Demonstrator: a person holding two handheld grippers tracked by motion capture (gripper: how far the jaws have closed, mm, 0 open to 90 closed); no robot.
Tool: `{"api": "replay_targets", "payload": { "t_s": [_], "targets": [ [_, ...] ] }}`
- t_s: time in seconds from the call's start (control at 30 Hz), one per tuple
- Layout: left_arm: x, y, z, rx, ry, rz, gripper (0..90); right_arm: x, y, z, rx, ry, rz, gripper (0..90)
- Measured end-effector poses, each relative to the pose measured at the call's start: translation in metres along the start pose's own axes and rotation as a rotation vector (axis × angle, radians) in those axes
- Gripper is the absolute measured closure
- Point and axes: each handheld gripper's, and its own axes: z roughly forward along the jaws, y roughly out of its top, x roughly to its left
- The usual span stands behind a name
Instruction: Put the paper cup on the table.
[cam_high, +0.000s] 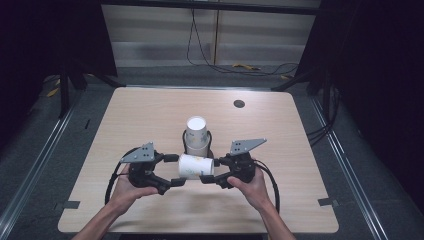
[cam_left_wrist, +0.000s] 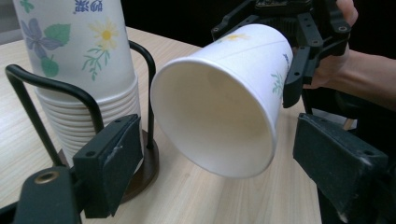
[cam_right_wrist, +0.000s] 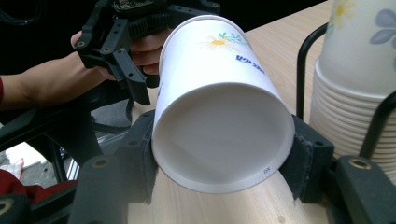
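Observation:
A white paper cup (cam_high: 196, 166) printed with flowers lies on its side in the air between my two grippers, above the table. My right gripper (cam_high: 210, 171) is shut on its base end; in the right gripper view both pads (cam_right_wrist: 306, 161) press on the cup (cam_right_wrist: 219, 107), whose bottom faces the camera. My left gripper (cam_high: 175, 170) is open at the cup's mouth. In the left gripper view its pads (cam_left_wrist: 114, 161) stand wide apart, clear of the cup's rim (cam_left_wrist: 219, 102), and the right gripper (cam_left_wrist: 303, 51) holds the far end.
A tall stack of the same flowered cups (cam_high: 196, 132) stands upside down in a black wire holder (cam_left_wrist: 28, 93) just behind the grippers, close to the held cup. A round grommet hole (cam_high: 239, 104) sits near the table's far edge.

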Motion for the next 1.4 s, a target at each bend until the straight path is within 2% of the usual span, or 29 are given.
{"api": "replay_targets", "payload": {
  "t_s": [0.2,0.3,0.5,0.63,0.8,0.93,1.1,1.33,1.4],
  "targets": [
    [0.001,0.0,0.003,-0.005,0.004,-0.017,15.2,0.004,0.0,0.006,0.008,0.024,-0.011,37.3],
    [0.0,-0.001,0.005,-0.013,0.001,-0.008,15.3,0.004,0.0,0.003,0.0,0.023,-0.008,37.3],
    [0.001,-0.001,0.007,-0.031,-0.03,-0.006,15.3,0.004,0.002,0.003,-0.016,0.037,-0.007,37.4],
    [0.0,0.0,0.004,-0.066,-0.062,-0.008,15.5,0.009,0.004,0.006,-0.023,0.038,-0.026,37.4],
    [-0.002,0.002,0.002,-0.097,-0.066,0.004,19.9,0.011,0.005,0.007,-0.034,0.048,-0.026,37.4],
    [-0.001,0.002,0.003,-0.095,-0.075,0.012,19.7,0.012,0.005,0.006,-0.036,0.036,-0.036,37.4],
    [-0.001,0.001,0.004,-0.093,-0.081,0.008,19.3,0.012,0.004,0.008,-0.038,0.045,-0.034,37.3],
    [-0.003,0.003,0.001,-0.079,-0.08,0.033,21.5,0.012,0.004,0.007,-0.046,0.057,-0.043,37.2],
    [-0.003,0.004,0.0,-0.069,-0.09,0.043,23.2,0.011,0.003,0.007,-0.048,0.068,-0.038,37.1]
  ]
}}
